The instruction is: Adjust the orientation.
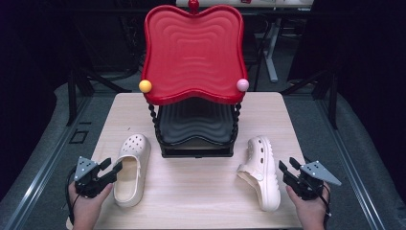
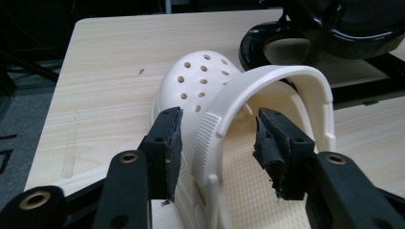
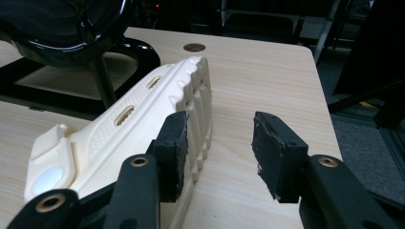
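Two cream clogs lie on the wooden table (image 1: pixel 201 201). The left clog (image 1: pixel 131 167) stands upright, toe pointing away. My left gripper (image 1: pixel 109 168) is at its heel, jaws open. In the left gripper view the heel strap (image 2: pixel 286 76) arches between the jaws of the left gripper (image 2: pixel 217 124), and neither pad touches it. The right clog (image 1: pixel 261 172) lies on its side. My right gripper (image 1: pixel 287 166) is just to its right, open. In the right gripper view that clog's ridged sole (image 3: pixel 143 119) runs past the left jaw of the right gripper (image 3: pixel 219 129), with bare table between the pads.
A two-tier rack stands at the table's middle back: a red wavy tray (image 1: pixel 193 48) on top, a black tray (image 1: pixel 196 122) below, black beaded posts, a yellow ball (image 1: pixel 145 86) and a pink ball (image 1: pixel 242 85) at its front corners. Dark floor and chair legs surround the table.
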A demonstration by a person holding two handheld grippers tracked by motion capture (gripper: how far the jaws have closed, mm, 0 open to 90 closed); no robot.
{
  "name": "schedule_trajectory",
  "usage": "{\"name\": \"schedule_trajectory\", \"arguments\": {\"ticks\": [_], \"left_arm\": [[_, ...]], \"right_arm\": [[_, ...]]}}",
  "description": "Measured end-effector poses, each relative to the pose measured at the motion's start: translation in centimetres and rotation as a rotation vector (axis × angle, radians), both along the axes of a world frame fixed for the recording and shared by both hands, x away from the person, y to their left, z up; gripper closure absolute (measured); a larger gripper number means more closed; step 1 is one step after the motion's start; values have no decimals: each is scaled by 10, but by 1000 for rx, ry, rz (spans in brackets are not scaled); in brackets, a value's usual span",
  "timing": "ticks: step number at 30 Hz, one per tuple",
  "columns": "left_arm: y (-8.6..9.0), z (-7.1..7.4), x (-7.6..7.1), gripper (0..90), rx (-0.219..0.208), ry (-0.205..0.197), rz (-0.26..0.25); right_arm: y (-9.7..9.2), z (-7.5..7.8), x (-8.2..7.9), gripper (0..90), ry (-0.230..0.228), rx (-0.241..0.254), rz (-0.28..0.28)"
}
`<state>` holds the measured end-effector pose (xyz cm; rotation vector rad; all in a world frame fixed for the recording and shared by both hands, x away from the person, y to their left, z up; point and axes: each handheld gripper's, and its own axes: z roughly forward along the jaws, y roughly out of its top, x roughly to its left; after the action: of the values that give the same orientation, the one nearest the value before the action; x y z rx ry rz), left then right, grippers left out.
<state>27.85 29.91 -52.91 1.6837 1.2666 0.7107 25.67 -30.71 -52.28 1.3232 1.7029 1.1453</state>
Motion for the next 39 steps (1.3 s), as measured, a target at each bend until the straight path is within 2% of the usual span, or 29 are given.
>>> {"name": "schedule_trajectory", "arguments": {"ticks": [2, 3, 6, 8, 10, 14, 18, 24, 29, 35, 39], "left_arm": [[-5, -1, 2, 539, 42, 11, -8], [-5, -1, 2, 542, 42, 11, -8], [-14, -3, 7, 565, 119, 10, 10], [-17, -4, 10, 586, 138, 12, 14], [-18, -4, 12, 594, 146, 18, 20], [-18, -9, 18, 638, 157, 59, 33], [-16, -10, 21, 661, 144, 72, 43], [-15, -10, 23, 734, 159, 85, 41], [-20, -8, 20, 763, 203, 78, 15], [-29, -5, 11, 775, 195, 103, -16], [-36, -3, 1, 774, 218, 102, -42]], "right_arm": [[-1, 1, -1, 562, 2, -4, -5], [-1, 1, -2, 563, -1, -3, -8], [-1, 2, -3, 563, -5, 8, -8], [0, 2, -3, 563, 0, 9, -4], [1, 1, -3, 563, 3, 6, -1], [2, 2, -4, 563, -3, 6, 0], [2, 2, -4, 562, 0, 8, 2], [1, 2, -3, 561, 5, 29, -1], [0, 1, -3, 561, 8, 41, -2], [-1, 1, -3, 561, 2, 53, -1], [-1, 2, -3, 561, 5, 52, -2]]}}
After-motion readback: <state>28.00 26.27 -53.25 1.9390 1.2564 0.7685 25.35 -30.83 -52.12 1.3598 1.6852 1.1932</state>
